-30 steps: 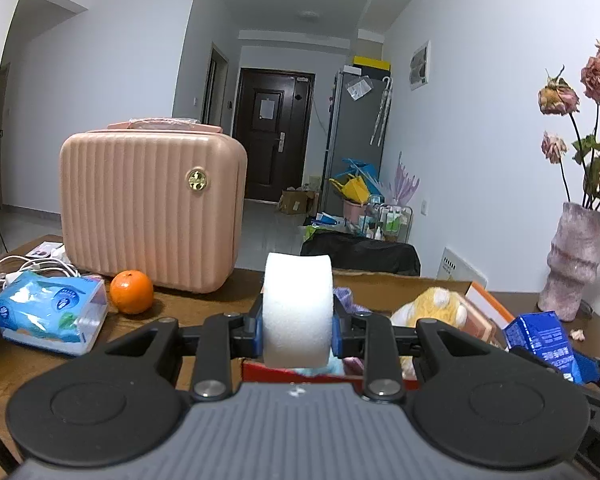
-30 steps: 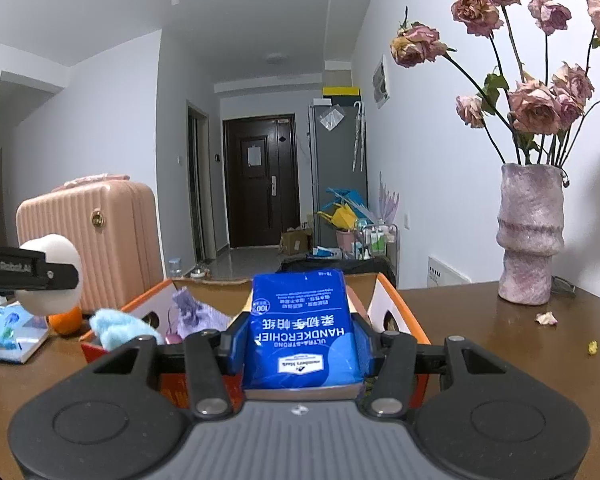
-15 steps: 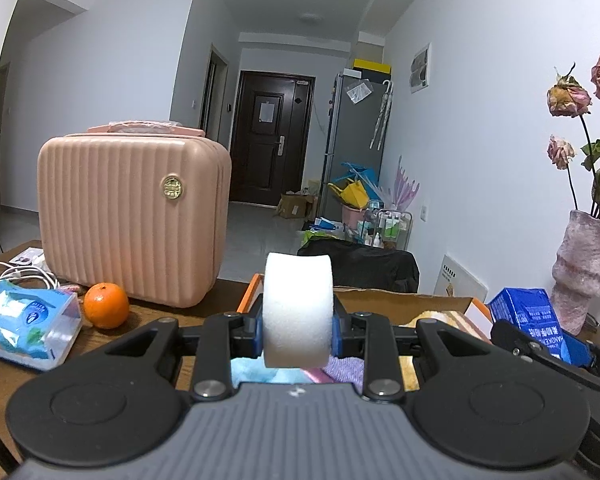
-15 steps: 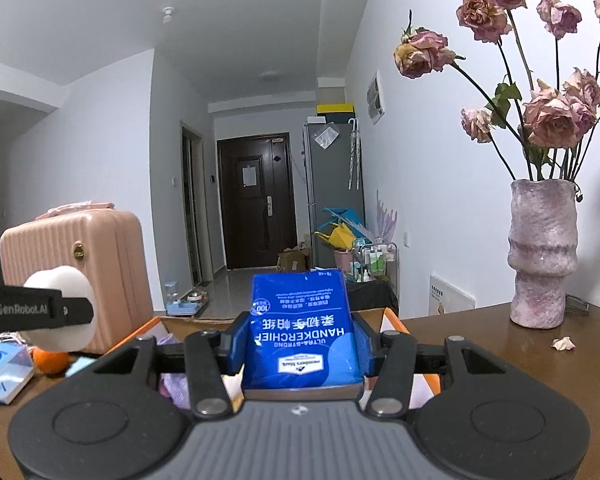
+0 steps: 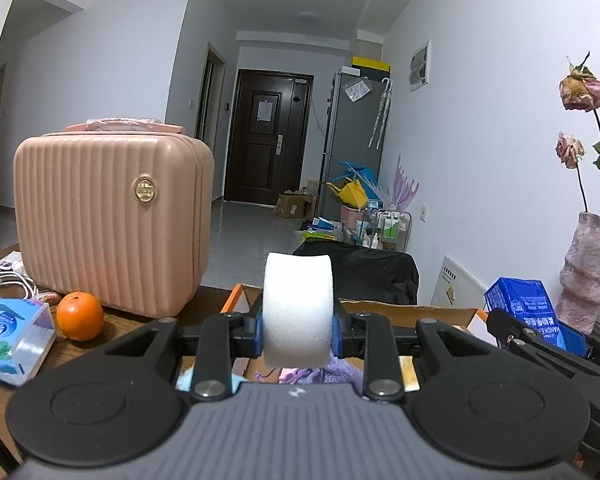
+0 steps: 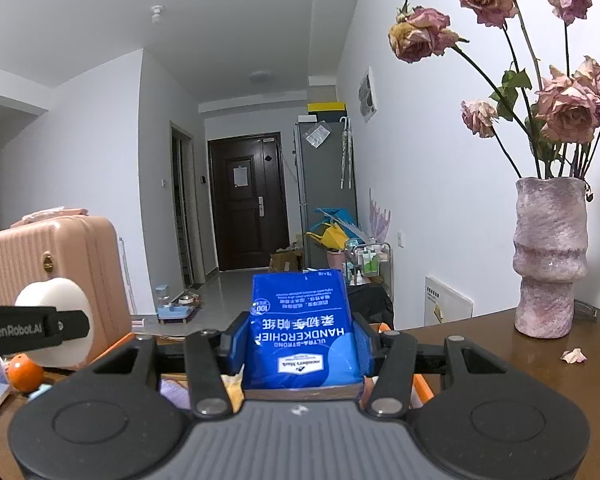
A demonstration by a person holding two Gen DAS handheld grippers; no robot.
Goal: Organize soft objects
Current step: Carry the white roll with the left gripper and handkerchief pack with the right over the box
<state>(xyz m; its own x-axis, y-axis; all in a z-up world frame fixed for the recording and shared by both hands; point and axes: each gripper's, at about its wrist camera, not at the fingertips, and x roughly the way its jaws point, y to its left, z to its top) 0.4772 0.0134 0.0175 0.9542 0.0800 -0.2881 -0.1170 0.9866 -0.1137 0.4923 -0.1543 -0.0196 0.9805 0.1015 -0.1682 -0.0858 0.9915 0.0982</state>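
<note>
1. White foam roll (image 5: 298,312), soft and cylindrical, clamped upright between the blue pads of the left gripper (image 5: 298,330); seen from the side in the right wrist view at nine o'clock, as a pale disc (image 6: 56,320) behind the black finger marked GenRobot.AI.
2. Blue plastic pack of handkerchief tissues (image 6: 302,336), printed upside down, squeezed between the blue pads of the right gripper (image 6: 302,346); same pack at three o'clock in the left wrist view (image 5: 520,306).
3. Orange-edged cardboard box (image 5: 404,312) just beyond and beneath both sets of fingers, holding purple cloth (image 5: 340,372), something light blue and something yellow, mostly hidden by the gripper bodies.
4. Pink ribbed hard case with a gold round badge (image 5: 108,224) standing on the brown wooden table (image 5: 80,354) at ten o'clock of the foam roll.
5. Round orange fruit (image 5: 79,315) just in front of the case, at nine o'clock; beside it, farther left, a clear-wrapped blue tissue packet (image 5: 10,340) and white cables (image 5: 8,280).
6. Mottled pink ceramic vase (image 6: 550,256) with dried pink roses (image 6: 564,104) at three o'clock on the table, a fallen petal (image 6: 574,355) near its foot.
</note>
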